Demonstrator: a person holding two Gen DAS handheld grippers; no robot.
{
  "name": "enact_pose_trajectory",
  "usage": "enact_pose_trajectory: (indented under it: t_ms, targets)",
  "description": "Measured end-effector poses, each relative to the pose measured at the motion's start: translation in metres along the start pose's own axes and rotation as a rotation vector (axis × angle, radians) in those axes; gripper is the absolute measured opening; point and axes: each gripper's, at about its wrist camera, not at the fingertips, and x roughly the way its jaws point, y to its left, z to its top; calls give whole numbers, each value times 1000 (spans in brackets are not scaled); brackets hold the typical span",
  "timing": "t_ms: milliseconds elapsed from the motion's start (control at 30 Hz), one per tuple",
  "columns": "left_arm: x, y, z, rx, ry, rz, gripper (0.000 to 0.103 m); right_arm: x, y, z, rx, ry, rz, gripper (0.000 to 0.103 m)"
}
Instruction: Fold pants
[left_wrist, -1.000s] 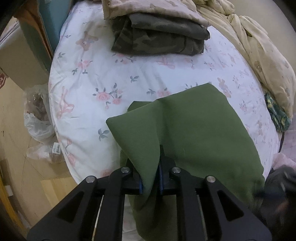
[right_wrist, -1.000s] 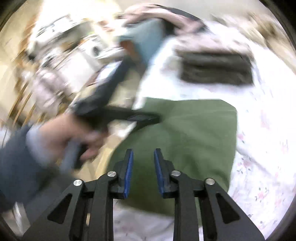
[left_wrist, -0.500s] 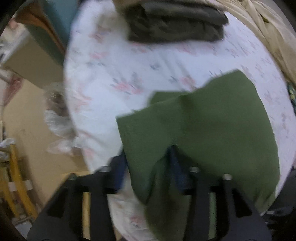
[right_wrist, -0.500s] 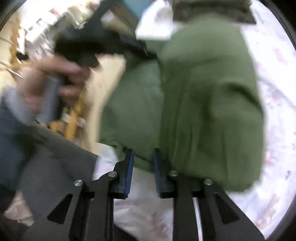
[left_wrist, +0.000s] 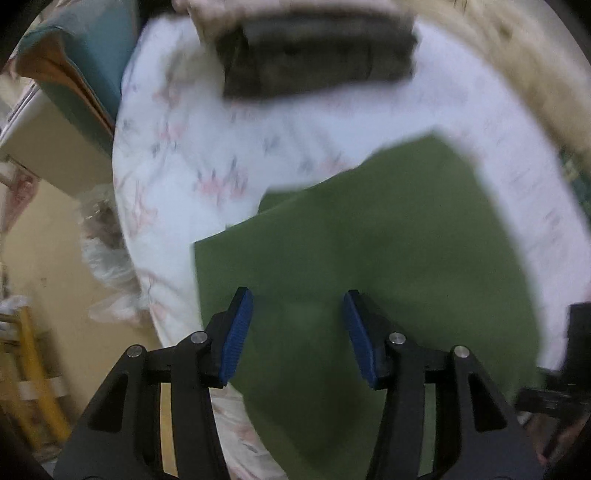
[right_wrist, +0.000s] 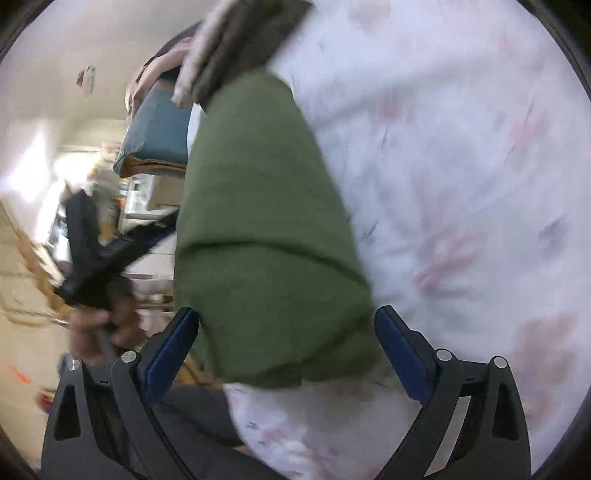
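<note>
- Released since a second ago: left gripper (left_wrist: 293, 334) now spread wide, empty, over folded green pants (left_wrist: 369, 266).
- Pants lie at bed (left_wrist: 192, 155) edge.
- Right gripper (right_wrist: 286, 349) wide open, straddling pants' near end, gripping nothing.

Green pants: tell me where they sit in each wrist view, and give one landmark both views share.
Left wrist view: the green pants fill the lower centre and right, lying folded on the floral sheet, beyond the open left gripper.
Right wrist view: the green pants run from upper centre down to the open right gripper.
Shared landmark: the dark folded clothes, top centre;, top left of centre.
</note>
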Motion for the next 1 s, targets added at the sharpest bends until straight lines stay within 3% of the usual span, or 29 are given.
enact_pose_trajectory:
  t_ms: [167, 233, 267, 300, 333, 400, 433, 500, 567, 633, 733, 800, 900, 967, 1000]
  targets:
    - [14, 3, 1, -41, 6, 25, 49, 20, 6, -3, -53, -53, 37, 103]
    - [16, 1, 1, -36, 12, 47, 49, 27, 12, -6, -84, -63, 5, 96]
    - [17, -1, 1, -29, 13, 62, 49, 25, 15, -6, -98, -80, -9, 90]
    - [18, -4, 0, -21, 16, 78, 49, 19, 18, -4, -105, -92, -15, 74]
    - [18, -4, 0, -16, 19, 87, 49, 17, 23, -3, -115, -102, -27, 48]
    - [16, -5, 2, -25, 23, 83, 49, 7, 39, 5, -173, -102, -47, 28]
    - [13, -4, 2, -36, 20, 77, 49, 0, 54, 9, -227, -103, -49, 25]
    - [-1, -3, 0, -106, -24, 61, 49, -18, 76, 23, -305, -89, -35, 23]
    - [-13, -7, -5, -160, -73, 10, 48, -34, 92, 51, -383, -11, 2, 23]
    - [-13, -20, -6, -179, -63, -53, 48, -54, 99, 80, -491, -12, -71, 23]
    - [-3, -51, -7, -149, -9, -155, 48, -84, 81, 142, -505, -5, -123, 23]
    - [9, -77, -8, -65, 27, -160, 48, -95, 50, 179, -412, -7, -138, 24]
    - [19, -97, -6, 23, 18, -106, 48, -92, 3, 196, -299, -2, -195, 27]
    - [21, -94, -3, 15, 39, -123, 48, -93, -4, 196, -268, -19, -203, 37]
    - [21, -89, -1, -5, 59, -141, 49, -94, -5, 195, -244, -31, -210, 48]
